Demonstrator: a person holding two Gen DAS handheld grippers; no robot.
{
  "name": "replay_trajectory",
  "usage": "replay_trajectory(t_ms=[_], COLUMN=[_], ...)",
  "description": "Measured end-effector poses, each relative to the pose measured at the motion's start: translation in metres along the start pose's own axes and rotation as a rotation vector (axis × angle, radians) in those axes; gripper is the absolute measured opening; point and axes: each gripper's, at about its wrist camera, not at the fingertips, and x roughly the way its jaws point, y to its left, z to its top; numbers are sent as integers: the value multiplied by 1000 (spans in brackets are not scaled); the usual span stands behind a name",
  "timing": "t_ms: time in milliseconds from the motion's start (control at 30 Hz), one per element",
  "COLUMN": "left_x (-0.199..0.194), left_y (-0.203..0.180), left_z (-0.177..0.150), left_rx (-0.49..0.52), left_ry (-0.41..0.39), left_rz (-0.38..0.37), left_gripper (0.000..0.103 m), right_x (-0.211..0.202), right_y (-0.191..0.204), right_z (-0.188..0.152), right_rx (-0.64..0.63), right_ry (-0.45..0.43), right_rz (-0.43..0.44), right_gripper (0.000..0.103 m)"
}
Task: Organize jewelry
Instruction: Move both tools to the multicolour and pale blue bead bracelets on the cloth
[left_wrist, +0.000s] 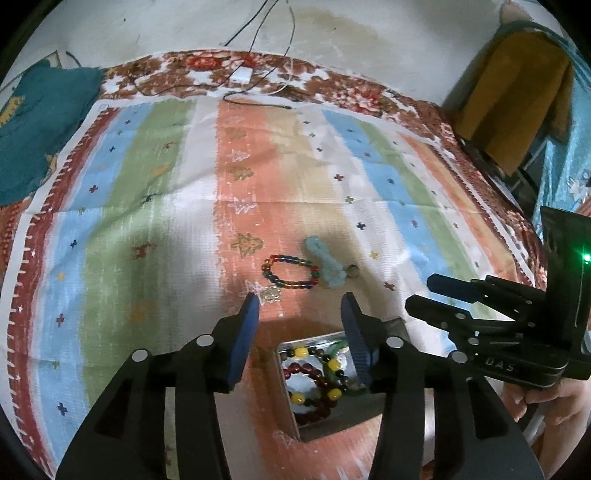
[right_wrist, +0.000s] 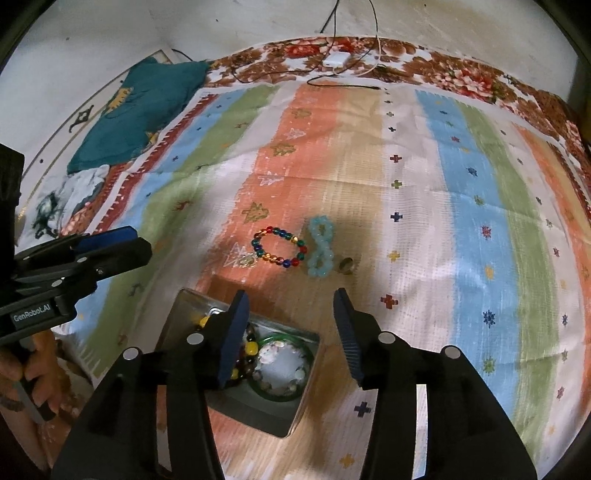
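Left wrist view looks out over a striped cloth (left_wrist: 155, 192) spread on what may be a bed or a tabletop; I cannot tell which. A metal tin (left_wrist: 295, 417) sits close to the person, already holding several bead bracelets (left_wrist: 314, 384), and in the right wrist view a green bangle (right_wrist: 280, 395) lies in it too. That looks like the collecting place, kept near so each piece has a short trip.

Three pieces lie in a row on the cloth just beyond the tin: a multicoloured bead bracelet (right_wrist: 279, 247) with a small charm, a pale blue bracelet (right_wrist: 320, 246) twisted into a figure eight just beside it, and a small ring (right_wrist: 346, 265) next to that. They are probably still to be put away.

The left hand-held gripper (left_wrist: 300, 308) hangs above the tin's far edge with its jaws spread wide and nothing between them, pointing at the multicoloured bracelet. The right hand-held gripper (right_wrist: 291, 304) is likewise wide open and empty, held over the tin's far right side and aimed toward the blue bracelet and ring. Both are tilted forward and down, each visible at the edge of the other's view, with the holder's hand (right_wrist: 22, 373) gripping the left handle.
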Motion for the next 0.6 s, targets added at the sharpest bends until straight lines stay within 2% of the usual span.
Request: replay_trajectory(t_ms=[67, 267, 600], left_x=[5, 21, 49], left_y=[3, 12, 20], left_z=[2, 7, 16], left_rx=[-11, -44, -42], left_ry=[12, 40, 87], left_rz=[4, 17, 64], left_gripper=[53, 62, 62], right_x=[4, 14, 38], right_y=[-2, -9, -17], right_z=[3, 11, 21], right_rx=[9, 30, 23], right_ry=[6, 14, 53], right_rz=[0, -1, -15], right_gripper=[51, 56, 56])
